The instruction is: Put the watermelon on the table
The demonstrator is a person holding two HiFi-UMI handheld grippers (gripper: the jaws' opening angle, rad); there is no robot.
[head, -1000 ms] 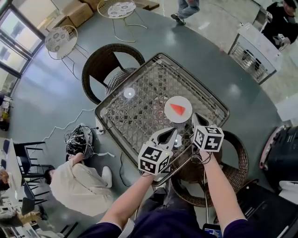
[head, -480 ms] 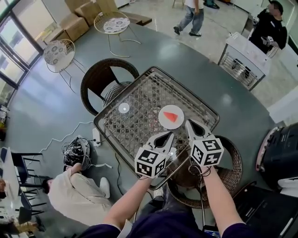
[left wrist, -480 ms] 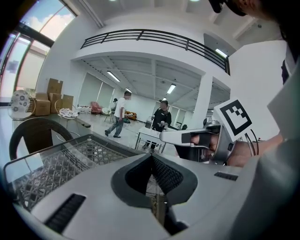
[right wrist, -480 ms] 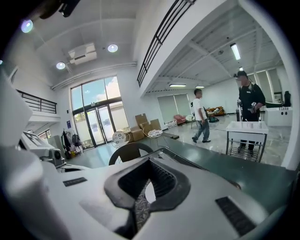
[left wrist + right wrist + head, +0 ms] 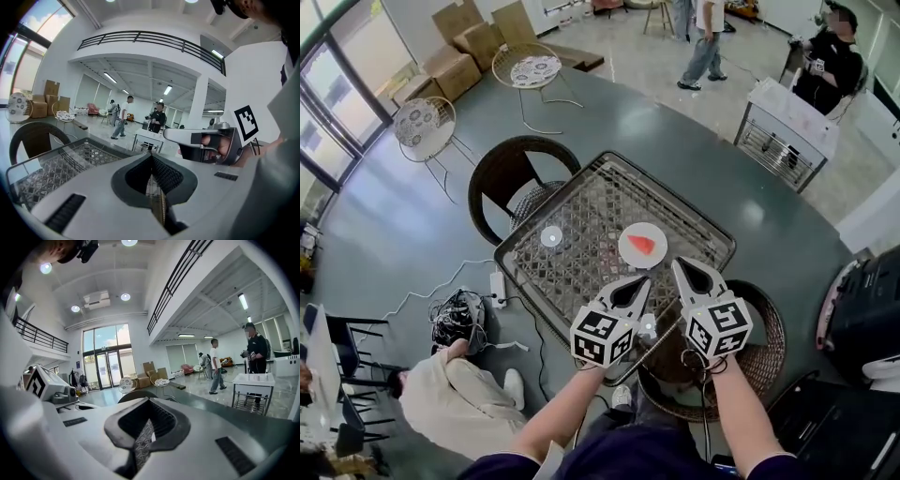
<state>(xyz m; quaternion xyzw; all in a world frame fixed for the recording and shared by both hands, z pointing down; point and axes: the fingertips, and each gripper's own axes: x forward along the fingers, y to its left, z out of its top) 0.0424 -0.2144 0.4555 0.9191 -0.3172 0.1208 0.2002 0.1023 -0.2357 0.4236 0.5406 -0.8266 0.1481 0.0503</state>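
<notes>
Red watermelon wedge (image 5: pixel 642 245) on a round white plate (image 5: pixel 627 255), centre of a glass-topped, wicker-lattice bench (image 5: pixel 577 220), my left claw (image 5: pixel 637 283) and right claw (image 5: pixel 682 266) pinched closed, empty, at its near edge, dark woven chair (image 5: pixel 492 178) beyond.

Left gripper (image 5: pixel 152 158) jaws together

The square worktop (image 5: pixel 581 253), glass over woven lattice inside a dark rim, carries a white plate (image 5: pixel 627 255) between its centre and right corner. A small white disc (image 5: pixel 551 236) lies towards the left corner, and another small white object (image 5: pixel 648 325) lies by the near edge.
</notes>
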